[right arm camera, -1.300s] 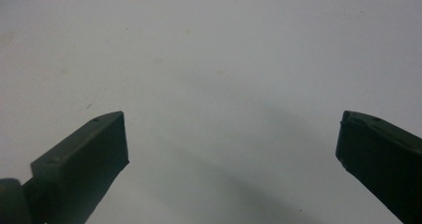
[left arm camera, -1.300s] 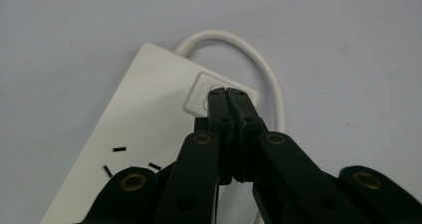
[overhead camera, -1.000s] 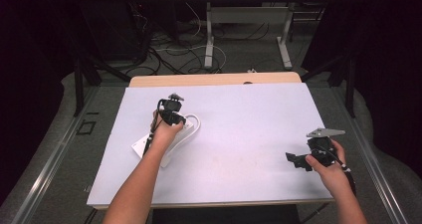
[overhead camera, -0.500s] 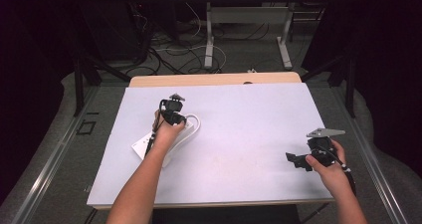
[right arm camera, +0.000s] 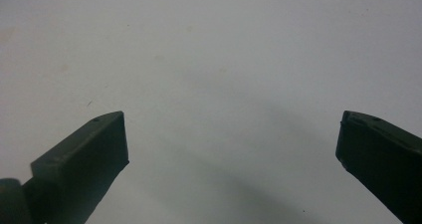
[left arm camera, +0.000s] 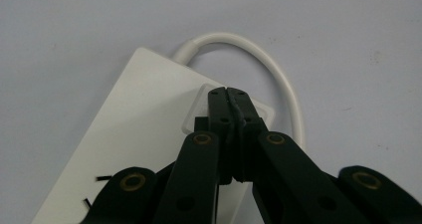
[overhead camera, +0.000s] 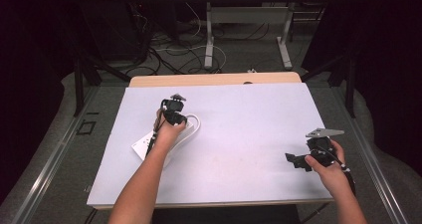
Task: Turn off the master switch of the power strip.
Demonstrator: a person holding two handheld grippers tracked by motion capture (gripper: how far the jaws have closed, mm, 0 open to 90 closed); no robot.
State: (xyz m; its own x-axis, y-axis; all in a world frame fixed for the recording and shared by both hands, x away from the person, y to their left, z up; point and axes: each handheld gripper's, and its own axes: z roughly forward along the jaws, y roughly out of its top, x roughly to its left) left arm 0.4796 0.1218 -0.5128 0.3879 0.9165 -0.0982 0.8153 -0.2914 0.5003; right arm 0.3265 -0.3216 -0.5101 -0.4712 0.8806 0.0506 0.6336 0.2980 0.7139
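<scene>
— White plastic under the left gripper (left arm camera: 227, 92), is that a power strip (left arm camera: 144, 129)?

— Looks like one: a flat white block lying on the table (overhead camera: 249, 119), with a white cord (left arm camera: 268, 64) leaving its far end and looping round to the gripper's right.

— And the jaws?

— Clenched tight, tips pressed together with no gap, and nothing caught between them that I can see. They sit directly over the strip's far end, on or just above a small raised square there. Whether they touch it, I cannot tell.

— From above?

— The left gripper (overhead camera: 174, 115) stands over the strip (overhead camera: 149, 143), which runs back under the hand toward the person. The cord (overhead camera: 195, 127) curls just beside the gripper, on its right.

— The right gripper (right arm camera: 231, 149)?

— Released, jaws wide apart, bare table (right arm camera: 224, 59) between and ahead of them. In the high view it (overhead camera: 303, 160) is held near the table's near right corner, well apart from the strip.
</scene>
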